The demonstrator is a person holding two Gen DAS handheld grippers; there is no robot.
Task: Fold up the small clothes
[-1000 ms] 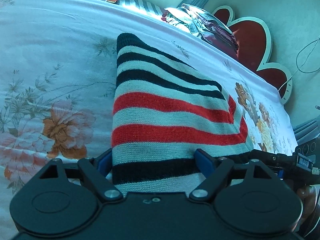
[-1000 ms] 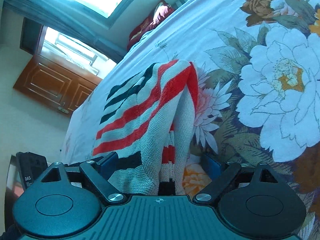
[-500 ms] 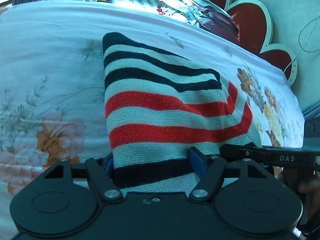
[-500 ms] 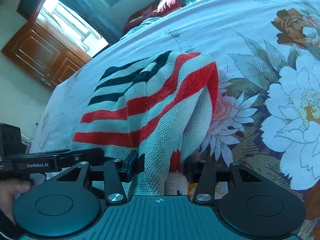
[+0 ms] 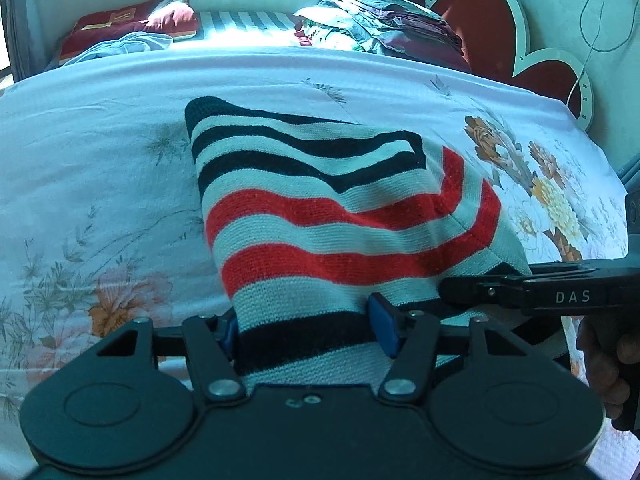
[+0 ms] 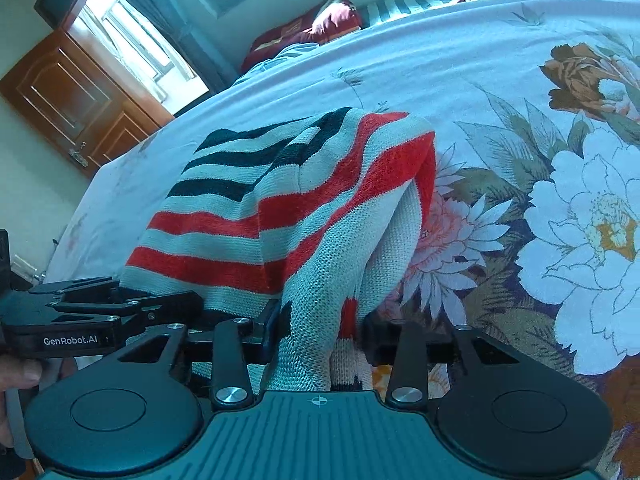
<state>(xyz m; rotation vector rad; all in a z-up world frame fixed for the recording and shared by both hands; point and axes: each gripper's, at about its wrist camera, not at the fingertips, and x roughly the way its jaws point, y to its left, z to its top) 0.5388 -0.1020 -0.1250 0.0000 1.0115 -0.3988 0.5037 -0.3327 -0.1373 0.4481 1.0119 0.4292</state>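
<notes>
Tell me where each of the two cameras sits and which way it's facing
Left wrist: sits on the left gripper, looking down its fingers across the floral bedsheet toward the red scalloped headboard; jaws closing on the striped red, black and white knit garment; a hand shows at right.
Right wrist: sits on the right gripper, facing the wooden door and window; jaws closing on the garment's edge; a hand shows at left.
Shared: garment, bedsheet, and each view shows the other gripper.
</notes>
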